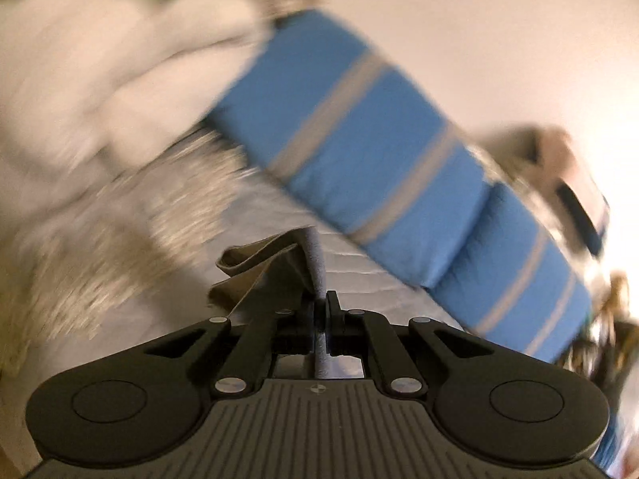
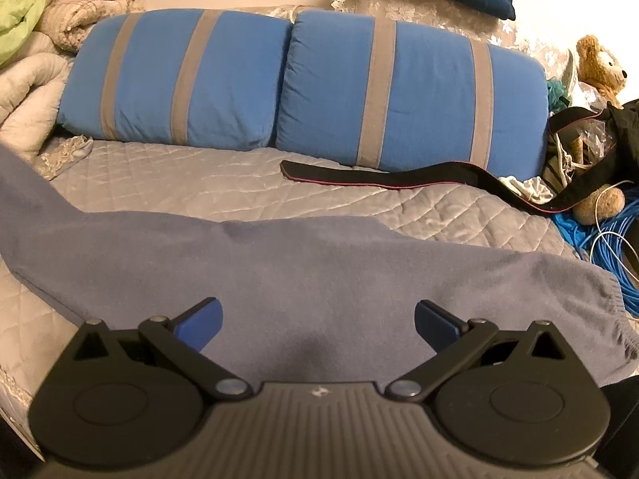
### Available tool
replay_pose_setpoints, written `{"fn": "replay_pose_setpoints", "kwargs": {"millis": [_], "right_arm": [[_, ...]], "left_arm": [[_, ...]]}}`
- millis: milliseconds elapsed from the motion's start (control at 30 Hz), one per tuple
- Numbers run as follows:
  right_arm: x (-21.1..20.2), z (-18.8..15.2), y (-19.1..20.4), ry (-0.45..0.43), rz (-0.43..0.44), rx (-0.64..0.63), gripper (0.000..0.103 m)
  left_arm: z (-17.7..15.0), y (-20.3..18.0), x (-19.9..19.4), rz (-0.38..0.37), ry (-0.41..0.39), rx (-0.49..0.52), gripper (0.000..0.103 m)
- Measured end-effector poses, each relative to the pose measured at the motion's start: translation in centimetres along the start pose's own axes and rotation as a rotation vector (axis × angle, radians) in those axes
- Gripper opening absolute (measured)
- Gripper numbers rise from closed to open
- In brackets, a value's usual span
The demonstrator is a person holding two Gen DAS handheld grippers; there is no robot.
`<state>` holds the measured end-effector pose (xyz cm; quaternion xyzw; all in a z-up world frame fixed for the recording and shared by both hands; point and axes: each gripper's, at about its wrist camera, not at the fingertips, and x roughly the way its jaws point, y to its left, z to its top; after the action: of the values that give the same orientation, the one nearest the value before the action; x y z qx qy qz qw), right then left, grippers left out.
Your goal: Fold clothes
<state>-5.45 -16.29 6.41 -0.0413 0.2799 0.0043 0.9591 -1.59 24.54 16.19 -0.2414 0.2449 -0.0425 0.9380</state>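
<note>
left tool (image 1: 319, 299): jaws together, clamped on a fold of the blue-grey garment (image 1: 315, 263); a tan layer of cloth is bunched just left of the pinch; whole view is tilted and motion-blurred
left view background: quilted bed cover (image 1: 279, 215) below, blue pillows (image 1: 359, 151) running diagonally across, pale bedding blurred at upper left
garment, right view: blue-grey garment (image 2: 319, 263) lies spread flat across the near side of the bed, its left end rising up and out of the picture at the left edge, a ribbed hem at its right end
right tool (image 2: 318, 321): jaws wide apart, nothing between the blue pads (image 2: 199, 325), hovering over the near middle of the garment; contact with the cloth can't be told
bed: grey quilted cover (image 2: 199, 183), bare between garment and pillows
far left: green and beige blankets (image 2: 60, 4) piled in the corner
middle: two blue pillows with grey stripes (image 2: 279, 80) side by side against the wall
black strap (image 2: 399, 177): lies on the cover just in front of the right pillow, running off to the right
far right: teddy bear (image 2: 603, 68) above a clutter of dark items, blue cable (image 2: 599, 239) coiled beside the bed edge
</note>
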Motion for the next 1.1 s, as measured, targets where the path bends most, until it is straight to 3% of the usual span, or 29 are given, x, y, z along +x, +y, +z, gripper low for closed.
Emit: {"fn": "replay_pose_setpoints", "kwargs": {"millis": [133, 367, 533, 733, 800, 867, 967, 1100], "right_arm": [[0.0, -0.2, -0.1, 0.008, -0.002, 0.005, 0.102], [-0.2, -0.5, -0.3, 0.013, -0.01, -0.006, 0.102], [0.0, -0.8, -0.9, 0.025, -0.029, -0.007, 0.102], [0.4, -1.3, -1.5, 0.046, -0.046, -0.02, 0.102], [0.6, -1.5, -1.6, 0.052, -0.041, -0.03, 0.102], [0.6, -1.8, -1.3, 0.051, -0.041, -0.061, 0.102], [0.5, -2.3, -0.9, 0.049, -0.041, -0.118, 0.102], [0.0, -2.7, 0.1, 0.022, -0.021, -0.18, 0.102]], "left_arm": [[0.8, -8.0, -0.1, -0.078, 0.019, 0.171, 0.004], [-3.0, -19.3, 2.2, -0.198, 0.11, 0.406, 0.004], [-7.0, -23.9, 4.7, -0.25, 0.169, 0.518, 0.004], [-11.6, -26.3, 6.5, -0.301, 0.26, 0.593, 0.005], [-12.7, -26.5, 7.0, -0.338, 0.314, 0.59, 0.011], [-12.9, -26.1, 7.6, -0.397, 0.372, 0.558, 0.04], [-12.4, -24.7, 7.4, -0.436, 0.34, 0.523, 0.064], [-11.1, -21.9, 7.2, -0.404, 0.261, 0.506, 0.071]]}}
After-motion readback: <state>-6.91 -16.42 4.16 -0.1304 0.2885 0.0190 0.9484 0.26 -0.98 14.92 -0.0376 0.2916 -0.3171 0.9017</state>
